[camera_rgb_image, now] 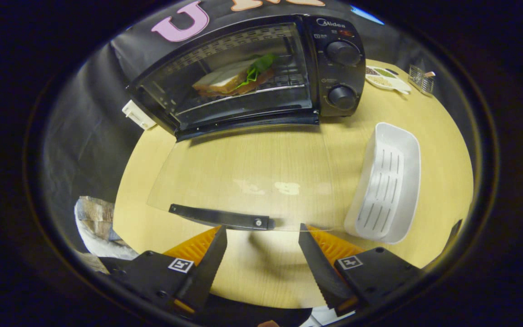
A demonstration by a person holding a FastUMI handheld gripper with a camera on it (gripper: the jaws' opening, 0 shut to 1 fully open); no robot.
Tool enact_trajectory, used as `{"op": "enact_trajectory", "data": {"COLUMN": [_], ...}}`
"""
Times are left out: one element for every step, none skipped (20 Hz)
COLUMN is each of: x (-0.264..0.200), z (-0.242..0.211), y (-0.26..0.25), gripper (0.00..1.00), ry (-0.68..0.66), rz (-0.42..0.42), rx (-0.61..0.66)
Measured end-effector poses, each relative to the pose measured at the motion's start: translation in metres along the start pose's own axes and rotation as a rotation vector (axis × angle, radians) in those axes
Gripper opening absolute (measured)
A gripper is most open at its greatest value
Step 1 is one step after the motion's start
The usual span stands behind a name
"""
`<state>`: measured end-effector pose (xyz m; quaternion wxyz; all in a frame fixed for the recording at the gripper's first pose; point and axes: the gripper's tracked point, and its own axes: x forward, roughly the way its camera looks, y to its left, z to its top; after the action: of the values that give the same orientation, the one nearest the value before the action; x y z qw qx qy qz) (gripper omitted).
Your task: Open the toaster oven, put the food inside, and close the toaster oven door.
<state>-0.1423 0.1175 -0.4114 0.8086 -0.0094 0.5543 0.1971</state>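
Tongs (pixel 262 231) spread wide just short of the lowered glass door's handle (pixel 221 218), sandwich (pixel 236 77) inside the toaster oven (pixel 338 68).

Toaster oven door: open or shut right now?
Open. The glass door lies folded down flat, its handle just ahead of the open gripper; sandwich sits inside.

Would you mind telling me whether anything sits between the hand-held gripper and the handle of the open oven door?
Nothing visible does. The hand-held gripper is open, and the door handle lies just ahead of its fingertips. The white basket stands off to the side, and the sandwich is already inside the toaster oven.
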Motion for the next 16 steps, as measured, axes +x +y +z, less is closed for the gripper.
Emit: {"op": "enact_trajectory", "data": {"x": [-0.003,-0.006,-0.01,-0.016,-0.02,-0.024,-0.028,-0.034,-0.038,-0.041,-0.043,-0.043,-0.045,-0.047,-0.049,-0.051], "z": [0.003,0.006,0.01,0.014,0.018,0.024,0.029,0.034,0.038,0.042,0.043,0.045,0.046,0.048,0.05,0.054], "y": [0.0,0.001,0.003,0.005,0.006,0.008,0.01,0.012,0.013,0.014,0.015,0.014,0.015,0.016,0.016,0.017], "gripper": [0.99,0.99,0.99,0.99,0.99,0.98,0.98,0.98,0.98,0.98,0.98,0.98,0.98,0.98,0.99,0.99], "ry": [-0.007,-0.016,-0.026,-0.036,-0.049,-0.066,-0.082,-0.092,-0.106,-0.118,-0.122,-0.125,-0.127,-0.133,-0.143,-0.153], "rz": [-0.001,-0.003,-0.004,-0.005,-0.005,-0.005,-0.004,-0.003,-0.004,-0.009,-0.015,-0.022,-0.028,-0.033,-0.037,-0.039], "rx": [-0.006,-0.009,-0.011,-0.01,-0.005,0.003,0.015,0.024,0.028,0.026,0.026,0.025,0.024,0.022,0.019,0.018]}}
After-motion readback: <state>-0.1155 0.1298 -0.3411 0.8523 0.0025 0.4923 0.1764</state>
